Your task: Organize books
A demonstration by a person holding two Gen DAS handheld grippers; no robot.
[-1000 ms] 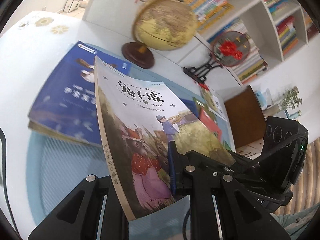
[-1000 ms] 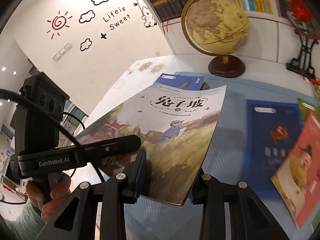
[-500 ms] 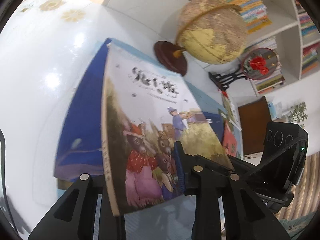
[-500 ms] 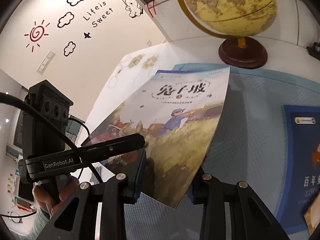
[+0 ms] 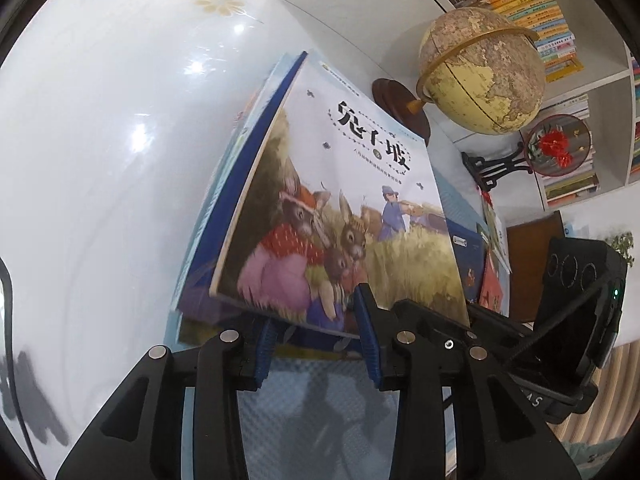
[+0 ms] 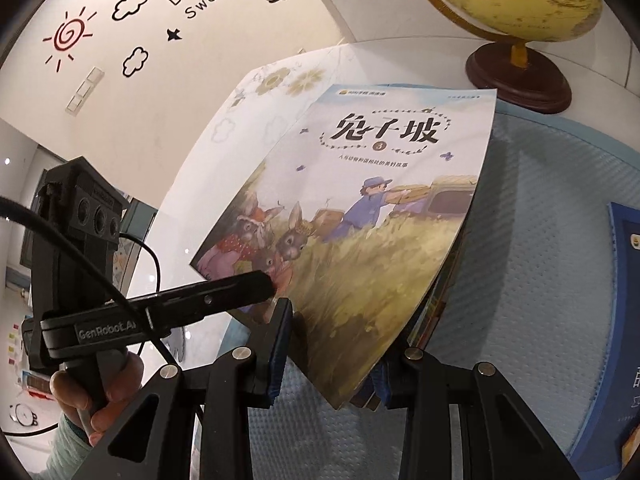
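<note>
We see a glossy white table (image 5: 100, 168) with gold flower prints at its far end, and a pale blue textured mat (image 6: 540, 280) laid over the near part. The rabbit picture book (image 5: 340, 216) lies tilted on top of a small stack of books (image 5: 224, 208) with a blue cover uppermost; the stack sits at the mat's edge.

Left gripper (image 5: 316, 332): jaws have just been opening, the book's lower edge sits between them, and the blue pads look clear of the cover. Right gripper (image 6: 332, 344): jaws narrow, clamped on the book's near corner; its right pad is partly hidden behind the stack.

In the right wrist view, a hand (image 6: 100, 380) holds the left gripper's handle.

Room:
- A globe (image 5: 480, 76) on a dark wooden base stands at the back of the table, just beyond the book.
- A round red-flower fan on a black stand (image 5: 556, 148) sits beside it.
- White shelving full of books (image 5: 536, 4) lines the back.
- The cream wall (image 6: 180, 60) carries sun, cloud and "Life is Sweet" decals.
- More blue and red books (image 5: 476, 268) lie further along the mat.
</note>
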